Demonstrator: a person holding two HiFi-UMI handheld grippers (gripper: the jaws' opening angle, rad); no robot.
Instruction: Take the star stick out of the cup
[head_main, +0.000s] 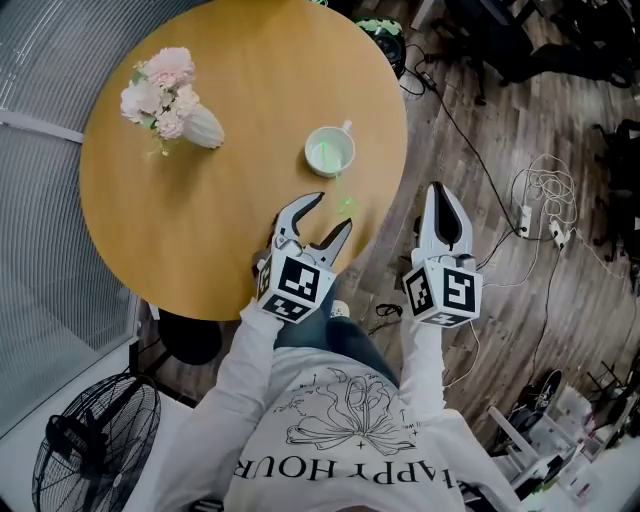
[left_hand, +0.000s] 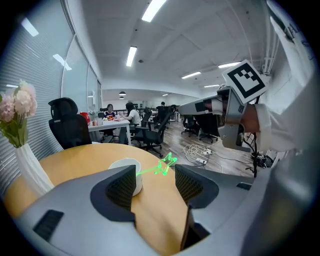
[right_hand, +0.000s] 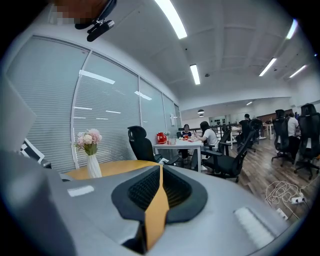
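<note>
Left gripper (head_main: 333, 211) fingers wide apart; right gripper (head_main: 438, 193) fingers together.

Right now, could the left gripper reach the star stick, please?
Probably yes: the left gripper has its jaws apart, the star stick leans from the cup toward them, and nothing stands between.

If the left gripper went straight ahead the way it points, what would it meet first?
Most likely the star stick: its star leans out of the cup into line with the gap of the open left gripper. The cup sits behind, slightly left; depth is unclear.
</note>
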